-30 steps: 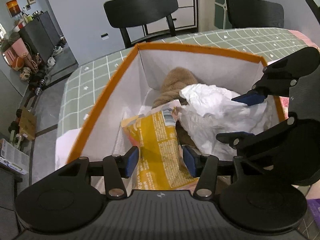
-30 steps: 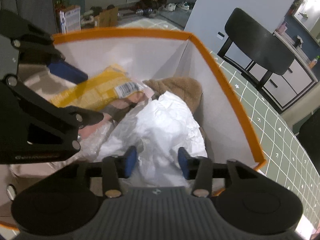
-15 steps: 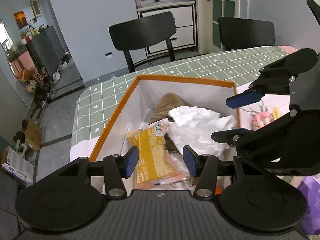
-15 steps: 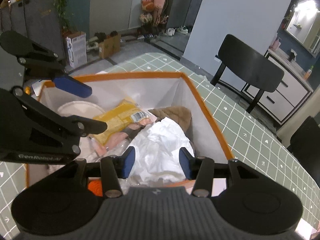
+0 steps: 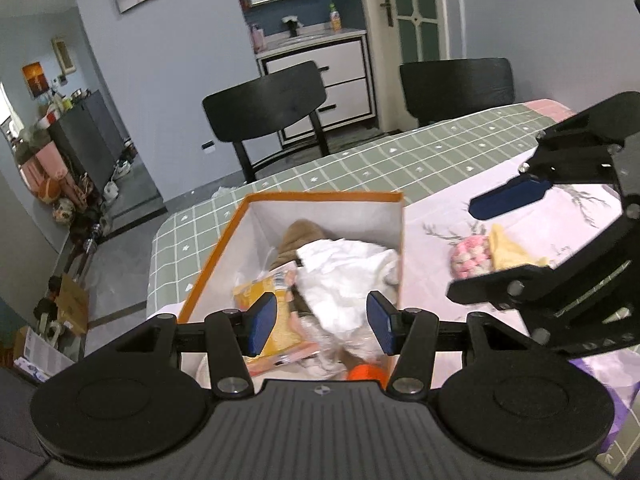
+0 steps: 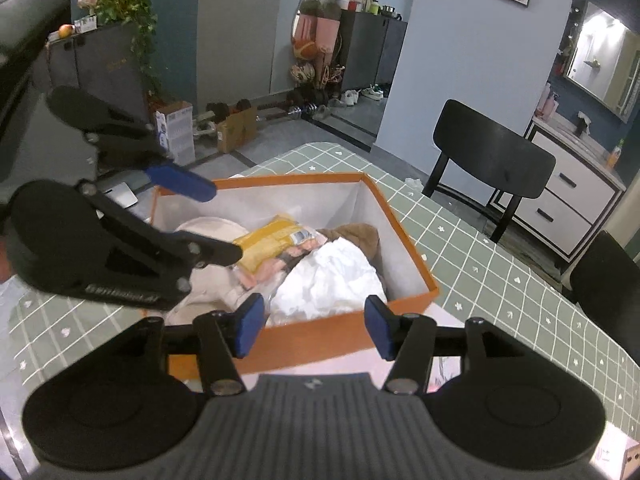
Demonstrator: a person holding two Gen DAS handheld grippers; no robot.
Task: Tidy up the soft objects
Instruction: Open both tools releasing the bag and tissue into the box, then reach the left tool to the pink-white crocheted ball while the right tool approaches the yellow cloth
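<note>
An open cardboard box with an orange rim and white inner walls [image 5: 320,216] sits on the worktop [image 5: 400,160], which is covered by a green checked cloth. Inside the box lie the soft things already gathered: a crumpled white plastic bag [image 5: 344,276] on top, a yellow snack packet [image 6: 268,246] beside it, a brown fuzzy cloth [image 5: 300,236] towards the far wall, and a pale round item [image 6: 204,226] at the near left corner in the right wrist view.

Outside the box, on a white floral sheet [image 5: 440,240] to its right, a pink and white knitted piece [image 5: 470,258] lies touching a yellow cloth [image 5: 512,254]; both are not yet packed.

The left hand-held gripper [image 5: 322,322] hangs above the box with its blue pads standing apart and nothing between them. The right hand-held gripper [image 6: 312,326] is also empty above the near rim of the box; its jaws have just been opening and grip nothing.

The step in hand appears to be leaving the box with empty grippers after a deposit. The next move likely calls for one hand-held gripper to swing towards the knitted piece and yellow cloth, come down over one of them with jaws wide, and close gently on the soft fabric.
</note>
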